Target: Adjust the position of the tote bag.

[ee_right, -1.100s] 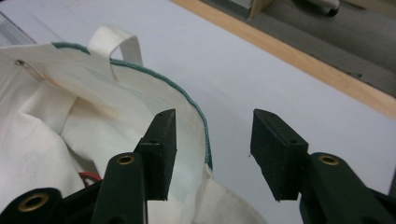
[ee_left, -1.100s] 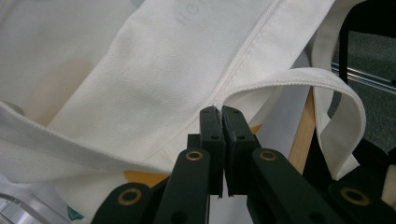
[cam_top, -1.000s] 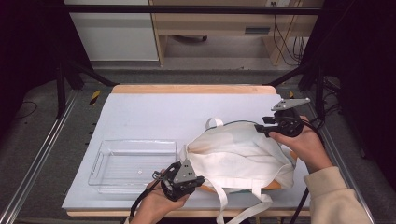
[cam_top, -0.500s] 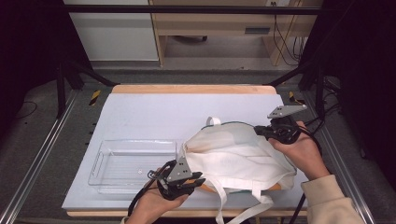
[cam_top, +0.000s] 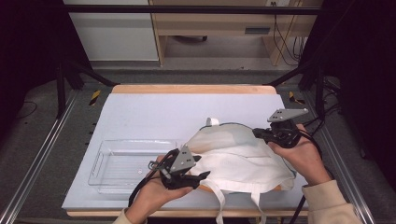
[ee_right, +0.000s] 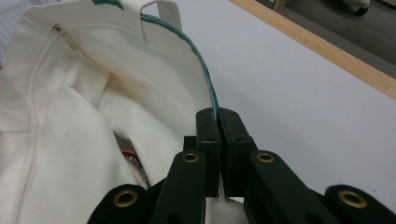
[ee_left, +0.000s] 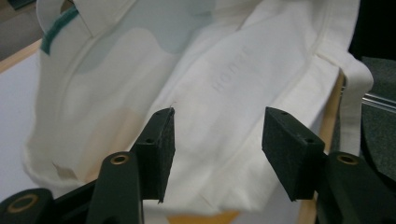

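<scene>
On the table, right gripper [ee_right: 218,116] pinches the tote bag [cam_top: 243,156] rim; left gripper [ee_left: 217,140], just opening, holds nothing

The far half of the table [cam_top: 154,109] lies bare and passable. Nearer, a clear tray [cam_top: 116,163] blocks the left, and the cloth bag [cam_top: 243,156] fills the middle and right.

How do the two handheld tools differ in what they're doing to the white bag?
The right tool is clamped shut on the bag's green-trimmed rim, while the left tool has just been opening and grips nothing. The right tool holds the bag at its far side; the left hovers over its near side. Both are black and two-jawed.
</scene>
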The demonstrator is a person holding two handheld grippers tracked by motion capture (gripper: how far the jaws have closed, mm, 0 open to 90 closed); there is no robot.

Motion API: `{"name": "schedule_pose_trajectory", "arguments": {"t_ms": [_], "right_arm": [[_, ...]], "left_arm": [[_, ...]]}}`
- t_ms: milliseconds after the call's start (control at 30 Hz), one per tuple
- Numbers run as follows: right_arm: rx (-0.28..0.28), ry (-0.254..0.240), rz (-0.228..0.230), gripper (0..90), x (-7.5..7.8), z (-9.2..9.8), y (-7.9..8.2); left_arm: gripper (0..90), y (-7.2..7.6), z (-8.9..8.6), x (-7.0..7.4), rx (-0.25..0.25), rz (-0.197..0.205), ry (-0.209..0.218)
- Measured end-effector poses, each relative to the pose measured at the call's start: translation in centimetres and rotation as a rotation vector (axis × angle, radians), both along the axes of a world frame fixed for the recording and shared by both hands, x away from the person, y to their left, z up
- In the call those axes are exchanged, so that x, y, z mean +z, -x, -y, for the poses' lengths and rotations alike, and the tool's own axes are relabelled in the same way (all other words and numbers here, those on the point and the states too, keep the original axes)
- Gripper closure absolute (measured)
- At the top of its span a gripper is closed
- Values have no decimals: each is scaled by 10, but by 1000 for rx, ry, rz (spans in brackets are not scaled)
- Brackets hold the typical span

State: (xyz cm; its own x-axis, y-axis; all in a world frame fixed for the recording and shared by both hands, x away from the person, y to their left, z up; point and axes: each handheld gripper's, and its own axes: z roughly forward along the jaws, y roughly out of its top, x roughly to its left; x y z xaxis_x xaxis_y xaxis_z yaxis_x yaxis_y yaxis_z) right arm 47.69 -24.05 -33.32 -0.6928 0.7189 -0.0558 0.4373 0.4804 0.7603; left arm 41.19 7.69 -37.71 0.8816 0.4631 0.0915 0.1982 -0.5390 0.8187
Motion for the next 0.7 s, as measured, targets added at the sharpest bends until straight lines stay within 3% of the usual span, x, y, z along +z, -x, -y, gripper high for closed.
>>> {"name": "schedule_pose_trajectory", "arguments": {"t_ms": [167, 333, 433, 700], "right_arm": [[13, -14, 2, 880, 1, 0, 6], [28, -25, 8, 880, 2, 1, 10], [37, -32, 10, 880, 3, 1, 12], [40, -42, 5, 880, 2, 2, 12]], "left_arm": [[423, -22, 22, -1, -1, 10, -49], [421, -43, 35, -10, 4, -37, -91], [408, -48, 40, -17, -9, -69, -104], [364, -48, 43, -22, -40, -79, -137]]}}
